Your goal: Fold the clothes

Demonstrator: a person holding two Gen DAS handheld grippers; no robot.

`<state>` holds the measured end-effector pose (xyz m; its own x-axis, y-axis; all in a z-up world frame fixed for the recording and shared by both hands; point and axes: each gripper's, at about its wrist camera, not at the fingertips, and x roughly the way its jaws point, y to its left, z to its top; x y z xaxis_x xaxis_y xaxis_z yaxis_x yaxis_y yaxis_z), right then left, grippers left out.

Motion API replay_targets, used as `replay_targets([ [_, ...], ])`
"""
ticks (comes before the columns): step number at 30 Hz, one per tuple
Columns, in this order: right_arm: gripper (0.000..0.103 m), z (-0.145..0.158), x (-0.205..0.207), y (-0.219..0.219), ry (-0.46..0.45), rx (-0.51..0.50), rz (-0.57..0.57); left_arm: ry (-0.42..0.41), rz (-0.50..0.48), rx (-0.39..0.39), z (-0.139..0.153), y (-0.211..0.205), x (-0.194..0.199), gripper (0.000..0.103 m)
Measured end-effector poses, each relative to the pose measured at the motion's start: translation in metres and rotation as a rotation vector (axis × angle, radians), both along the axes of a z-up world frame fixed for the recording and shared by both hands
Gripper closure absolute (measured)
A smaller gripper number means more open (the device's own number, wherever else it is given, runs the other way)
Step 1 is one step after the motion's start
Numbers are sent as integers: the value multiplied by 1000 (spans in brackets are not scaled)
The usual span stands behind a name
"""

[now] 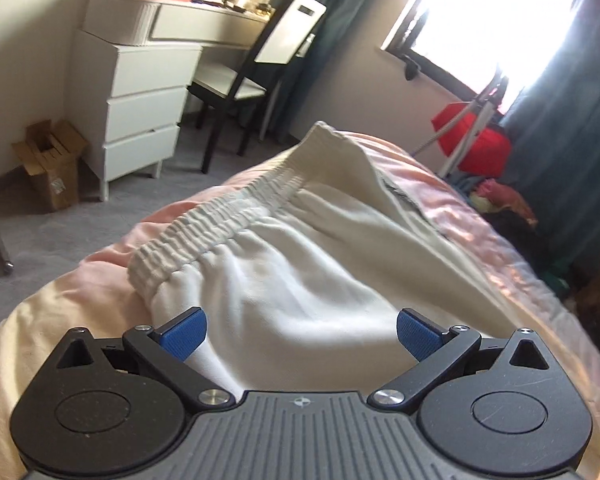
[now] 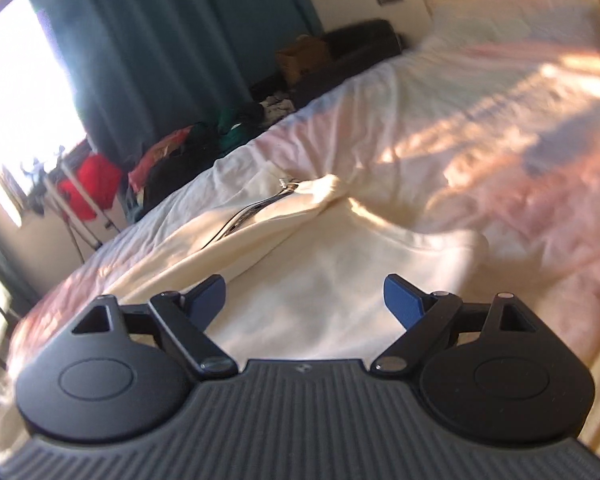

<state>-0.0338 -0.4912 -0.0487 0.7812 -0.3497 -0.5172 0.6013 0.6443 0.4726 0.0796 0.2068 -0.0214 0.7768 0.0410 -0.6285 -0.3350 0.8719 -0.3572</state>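
A cream-white garment [image 1: 300,264] with a ribbed elastic waistband [image 1: 220,216] lies on the pink bedsheet [image 1: 60,320]. My left gripper [image 1: 301,338] is open, low over the cloth just below the waistband, holding nothing. In the right wrist view the same garment [image 2: 320,264] shows a zipper [image 2: 256,210] along its left fold. My right gripper [image 2: 305,300] is open just above the cloth, holding nothing.
A white drawer unit [image 1: 140,108], dressing table and black chair [image 1: 252,72] stand beyond the bed's foot, with a cardboard box [image 1: 48,164] on the grey floor. A window, teal curtains [image 2: 160,40], a red bag [image 1: 472,144] and piled clothes [image 2: 188,152] line the bedside.
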Motion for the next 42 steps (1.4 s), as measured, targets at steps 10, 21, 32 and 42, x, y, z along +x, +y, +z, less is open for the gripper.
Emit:
replay_targets([
  [10,25,-43,-37,-54,-41,215,-242,-23,90,26,8,26,-13,1],
  [21,31,-92,-11,-83,-17,433,-220,19,260,-251,-16,92,-30,2],
  [32,97,-112,-2,-92,-186,517,-152,29,186,-617,-56,115,-29,2],
  [42,97,-90,-14,-84,-201,365,-188,-9,169,-586,-64,109,-10,26],
])
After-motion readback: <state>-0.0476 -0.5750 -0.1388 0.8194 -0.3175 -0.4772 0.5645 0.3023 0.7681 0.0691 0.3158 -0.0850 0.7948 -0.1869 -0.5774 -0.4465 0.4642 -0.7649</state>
